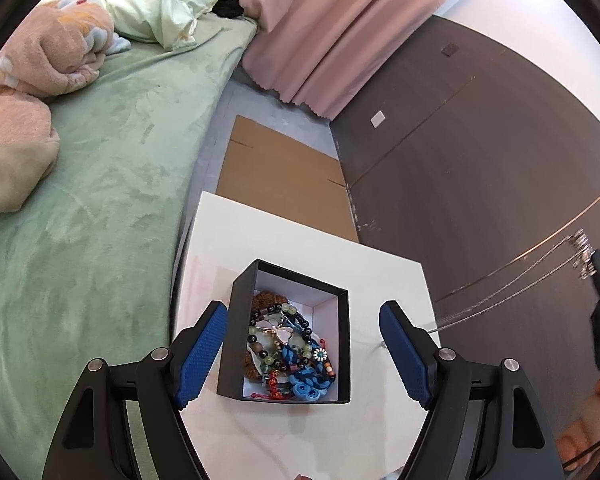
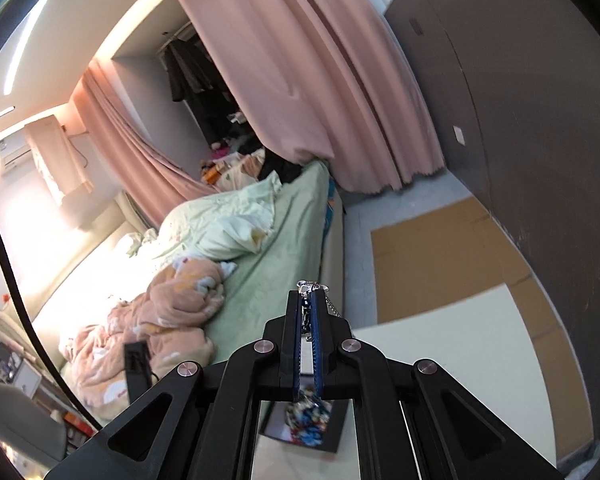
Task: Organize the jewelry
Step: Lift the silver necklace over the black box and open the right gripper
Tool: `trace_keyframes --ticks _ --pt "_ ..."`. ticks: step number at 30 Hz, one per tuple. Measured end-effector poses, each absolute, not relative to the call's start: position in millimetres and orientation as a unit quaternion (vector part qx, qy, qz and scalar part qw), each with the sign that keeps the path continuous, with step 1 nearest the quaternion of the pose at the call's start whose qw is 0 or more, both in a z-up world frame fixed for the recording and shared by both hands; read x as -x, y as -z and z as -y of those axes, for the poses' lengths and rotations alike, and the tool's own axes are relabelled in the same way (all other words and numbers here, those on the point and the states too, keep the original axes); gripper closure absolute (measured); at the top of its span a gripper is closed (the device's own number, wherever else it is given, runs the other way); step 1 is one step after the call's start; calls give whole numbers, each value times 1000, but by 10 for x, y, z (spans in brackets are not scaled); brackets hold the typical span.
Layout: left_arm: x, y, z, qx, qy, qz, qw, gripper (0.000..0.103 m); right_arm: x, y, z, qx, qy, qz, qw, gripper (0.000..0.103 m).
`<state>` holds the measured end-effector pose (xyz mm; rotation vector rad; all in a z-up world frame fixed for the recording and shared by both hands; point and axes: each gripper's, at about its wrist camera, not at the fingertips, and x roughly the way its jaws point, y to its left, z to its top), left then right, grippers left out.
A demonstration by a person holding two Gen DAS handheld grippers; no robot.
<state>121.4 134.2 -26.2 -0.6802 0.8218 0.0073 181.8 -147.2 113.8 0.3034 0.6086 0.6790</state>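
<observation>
Left wrist view: left gripper (image 1: 302, 356) stands wide apart, straddling the black box (image 1: 236, 312) of beaded jewelry (image 1: 292, 354) on the white table (image 1: 384, 268). At three o'clock, right gripper (image 2: 310, 304) is clamped on a silver chain (image 1: 500, 300).

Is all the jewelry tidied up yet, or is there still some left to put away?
Mostly tidy. Done: a pile of beaded bracelets already sits in the black box on the white table. In hand: the right tongs are shut on a silver chain necklace, held in the air beside the box. The left tongs are open and empty around the box. Left: the necklace isn't in the box yet.
</observation>
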Motion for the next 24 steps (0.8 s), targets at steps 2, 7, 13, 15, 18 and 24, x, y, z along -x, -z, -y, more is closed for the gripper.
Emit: trace_keyframes --ticks 2,7,13,15,18,24 --pt "-1195 257 -1372 328 -4 -389 861 24 -1790 -1278 1414 -143 -329 -282 890 97" --pt "-1167 253 -1429 336 -3 -386 859 24 -1710 -1550 1313 -134 -330 -259 898 97" --pt "-1142 237 -1483 340 -5 -383 859 24 -1644 -1774 1206 -131 -338 -247 899 97" --pt "-1132 236 -1511 343 -5 -382 858 24 -1632 -1834 1135 -128 -344 -246 897 97" --pt "-1131 234 -1535 347 -5 -380 857 24 -1620 -1885 1030 -123 -351 -244 896 97" --pt "-1130 230 -1553 349 -4 -379 857 24 -1612 -1951 840 -112 -364 -244 892 97"
